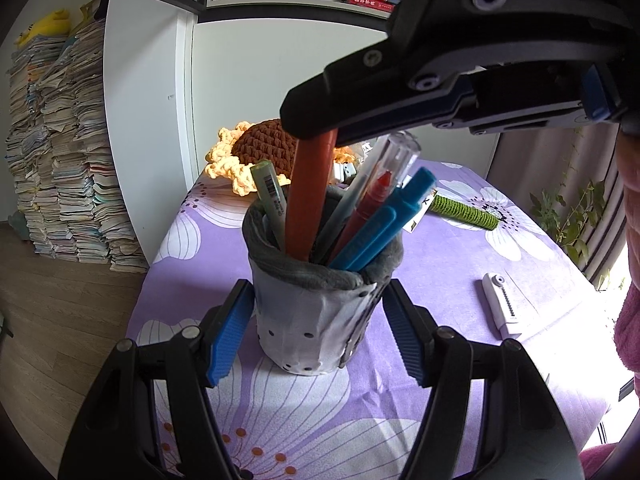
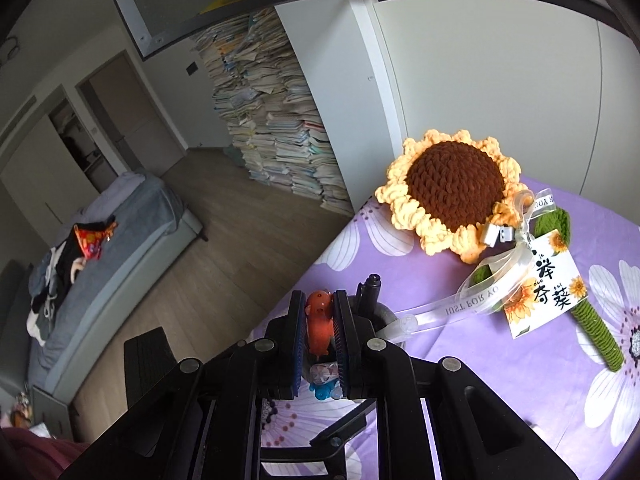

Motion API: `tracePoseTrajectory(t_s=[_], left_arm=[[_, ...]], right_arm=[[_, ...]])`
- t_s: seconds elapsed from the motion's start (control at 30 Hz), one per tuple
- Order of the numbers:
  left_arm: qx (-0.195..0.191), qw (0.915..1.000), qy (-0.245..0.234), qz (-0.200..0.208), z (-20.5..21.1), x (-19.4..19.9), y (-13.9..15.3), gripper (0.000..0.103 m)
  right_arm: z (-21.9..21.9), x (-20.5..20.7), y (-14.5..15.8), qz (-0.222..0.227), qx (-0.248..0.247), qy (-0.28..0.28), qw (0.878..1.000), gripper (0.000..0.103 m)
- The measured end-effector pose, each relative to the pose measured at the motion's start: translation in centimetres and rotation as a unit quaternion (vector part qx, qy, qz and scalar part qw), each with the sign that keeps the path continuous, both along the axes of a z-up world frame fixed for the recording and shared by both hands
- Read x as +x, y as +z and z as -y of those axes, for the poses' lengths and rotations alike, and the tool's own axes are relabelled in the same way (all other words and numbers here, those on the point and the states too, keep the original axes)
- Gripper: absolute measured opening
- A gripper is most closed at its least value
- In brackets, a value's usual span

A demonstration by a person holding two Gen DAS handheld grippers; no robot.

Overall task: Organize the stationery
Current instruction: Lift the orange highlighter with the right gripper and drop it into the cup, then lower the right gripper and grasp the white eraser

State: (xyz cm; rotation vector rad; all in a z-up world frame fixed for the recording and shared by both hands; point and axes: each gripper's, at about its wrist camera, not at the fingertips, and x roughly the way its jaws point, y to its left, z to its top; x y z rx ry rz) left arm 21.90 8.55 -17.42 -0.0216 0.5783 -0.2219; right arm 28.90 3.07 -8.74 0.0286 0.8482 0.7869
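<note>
A: Table [image 1: 460,248] with purple floral cloth, checked left to right. What is at the left?

B: Left gripper [image 1: 316,328], its blue pads [image 1: 230,332] pressed against both sides of a grey-white fabric pen holder [image 1: 312,320]. The holder stands upright on the cloth, between the jaws, near the table's left edge.

A: Contents of the holder?

B: From the left: a pale green marker [image 1: 270,196], a thick orange-red pen [image 1: 310,196], a clear-capped pen [image 1: 384,168], a red pen [image 1: 372,204], and two blue pens [image 1: 384,224]. All lean in the holder with their upper ends out.

A: The orange-red pen?

B: Its lower end is inside the holder. Its upper end is pinched by the right gripper [image 1: 312,120], which reaches in from the upper right. The right wrist view confirms it: the pads of the right gripper [image 2: 320,320] are closed on the pen's orange figurine top [image 2: 319,320].

A: Beyond the holder?

B: A crocheted sunflower [image 2: 452,188] lies at the far side of the table, green stem [image 2: 596,340] to the right, with a ribbon and a printed card [image 2: 544,284] tied on.

A: Far right?

B: A white correction-tape dispenser [image 1: 500,304] lies flat on the cloth, well apart from the holder. A pink sleeve [image 1: 628,312] shows at the right edge.
</note>
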Motion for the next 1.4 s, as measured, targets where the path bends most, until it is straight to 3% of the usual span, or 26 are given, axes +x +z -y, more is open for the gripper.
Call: tracePoseTrajectory(t_s=[0.3,0.47,0.6,0.93,1.13,1.2,1.27,1.4], left_arm=[[0.000,1.0000,0.001,-0.003,0.1,0.0,-0.1,0.066],[0.001,1.0000,0.001,-0.003,0.1,0.1,-0.2,0.066],[0.001,1.0000,0.001,-0.003,0.1,0.1,-0.2,0.066],[0.002,1.0000,0.002,-0.005,-0.1,0.1,-0.2,0.067],[0.002,1.0000,0.003,-0.009,-0.2,0.0,-0.4,0.068],[0.002,0.9999,0.002,-0.010,-0.2,0.0,-0.4,0.068],[0.002,0.9999,0.002,-0.010,-0.2,0.0,-0.4,0.068],[0.002,0.9999,0.003,-0.010,-0.2,0.0,-0.4,0.068]], right_arm=[[0.5,0.1,-1.1,-0.031,-0.003,0.005,0.999,0.015],[3.5,-1.2,0.7,-0.006,0.010,-0.026,1.000,0.015],[6.3,-2.5,0.6,-0.001,-0.022,-0.062,0.998,0.015],[11.2,-5.8,-7.6,-0.073,-0.186,-0.106,0.974,0.015],[12.0,-6.9,-10.3,-0.102,-0.198,-0.100,0.970,0.015],[12.1,-6.8,-10.6,-0.107,-0.197,-0.101,0.969,0.019],[12.1,-6.6,-10.8,-0.108,-0.195,-0.101,0.969,0.030],[12.1,-6.3,-11.3,-0.118,-0.197,-0.099,0.968,0.031]])
